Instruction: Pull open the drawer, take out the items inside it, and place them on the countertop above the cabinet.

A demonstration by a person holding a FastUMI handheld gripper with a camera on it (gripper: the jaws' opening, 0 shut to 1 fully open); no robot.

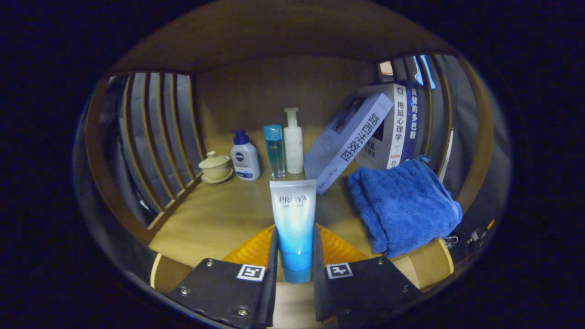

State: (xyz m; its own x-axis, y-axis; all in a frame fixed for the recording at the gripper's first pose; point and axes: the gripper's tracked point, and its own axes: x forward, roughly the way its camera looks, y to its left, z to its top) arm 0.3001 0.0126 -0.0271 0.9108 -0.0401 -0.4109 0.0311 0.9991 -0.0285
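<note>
A blue-and-white cosmetic tube (293, 224) stands upright between my two fingers, cap end down, and my gripper (295, 256) is shut on its lower half. The tube is held over the front of the wooden countertop (219, 214). Just ahead on the right lies a folded blue towel (402, 205), hanging slightly over the counter's front edge. The drawer is out of sight.
At the back of the counter stand a lidded cream cup on a saucer (215, 167), a white pump bottle with a blue top (245, 157), a slim blue bottle (274, 151) and a white pump bottle (293, 141). Leaning books (352, 139) fill the back right. Slatted wooden sides (160, 132) enclose the shelf.
</note>
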